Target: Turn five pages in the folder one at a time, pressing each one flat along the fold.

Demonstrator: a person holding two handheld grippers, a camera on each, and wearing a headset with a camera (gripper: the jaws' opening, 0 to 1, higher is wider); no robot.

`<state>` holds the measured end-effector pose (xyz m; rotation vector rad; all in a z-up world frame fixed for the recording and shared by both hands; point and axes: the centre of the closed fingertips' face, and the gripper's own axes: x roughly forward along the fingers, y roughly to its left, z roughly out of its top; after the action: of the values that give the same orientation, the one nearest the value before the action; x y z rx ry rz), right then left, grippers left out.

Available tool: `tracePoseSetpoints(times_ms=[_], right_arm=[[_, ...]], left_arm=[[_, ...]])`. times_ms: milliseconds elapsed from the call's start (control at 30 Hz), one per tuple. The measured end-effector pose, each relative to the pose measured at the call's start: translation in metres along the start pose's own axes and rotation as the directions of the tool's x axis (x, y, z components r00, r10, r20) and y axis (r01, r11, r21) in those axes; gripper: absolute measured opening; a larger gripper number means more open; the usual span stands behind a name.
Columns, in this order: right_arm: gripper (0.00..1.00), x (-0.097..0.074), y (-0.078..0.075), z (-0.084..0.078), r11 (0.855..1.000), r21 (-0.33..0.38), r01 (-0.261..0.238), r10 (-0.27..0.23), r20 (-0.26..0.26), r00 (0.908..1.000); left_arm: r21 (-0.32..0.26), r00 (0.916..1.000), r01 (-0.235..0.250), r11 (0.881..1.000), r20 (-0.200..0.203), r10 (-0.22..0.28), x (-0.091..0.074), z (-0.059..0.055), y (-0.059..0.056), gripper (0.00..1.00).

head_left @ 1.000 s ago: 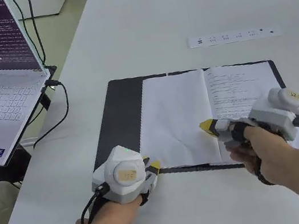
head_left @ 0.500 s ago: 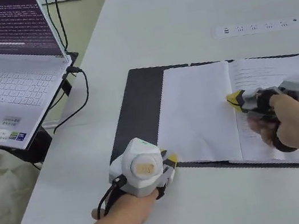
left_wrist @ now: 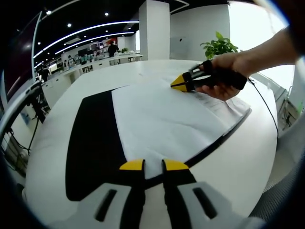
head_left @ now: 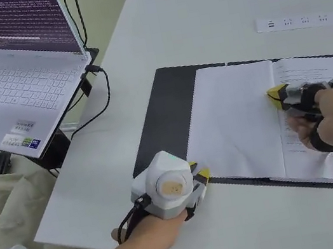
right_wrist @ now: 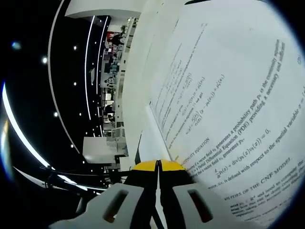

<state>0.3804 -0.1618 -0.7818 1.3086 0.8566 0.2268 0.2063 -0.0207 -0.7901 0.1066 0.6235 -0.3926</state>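
Print legible on the right-hand page [right_wrist: 228,95]: "EQUATION", "(PDE)", "probability path", "spatial variable". Lines of text on the laptop [head_left: 12,93] screen, too small to read; stickers on its palm rest likewise. One folder [head_left: 165,115], lying open on the white table [head_left: 197,3], black cover at left, one blank page [head_left: 234,122] beside the one printed page. One power strip [head_left: 303,20] beyond it. Two grippers. Left gripper [left_wrist: 153,165]: jaws a narrow gap apart, holding nothing, tips at the folder's near edge. Right gripper [right_wrist: 158,164]: jaws closed together, nothing between, tips pressed on the printed page close by the fold.
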Motion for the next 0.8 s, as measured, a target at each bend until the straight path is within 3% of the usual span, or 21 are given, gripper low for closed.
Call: tracePoseSetpoints(times_ms=[367, 800], right_arm=[[0.0, 0.022, 0.009, 0.028, 0.998, 0.054, -0.022, 0.018, 0.079, 0.9967], [0.0, 0.053, 0.023, 0.055, 1.0, 0.012, -0.012, 0.01, 0.128, 0.9918]], left_arm=[[0.001, 0.9999, -0.001, 1.0, 0.012, 0.001, 0.001, -0.001, 0.001, 0.12], [-0.008, 0.9996, -0.007, 1.0, 0.026, 0.008, 0.001, -0.002, 0.002, 0.12]])
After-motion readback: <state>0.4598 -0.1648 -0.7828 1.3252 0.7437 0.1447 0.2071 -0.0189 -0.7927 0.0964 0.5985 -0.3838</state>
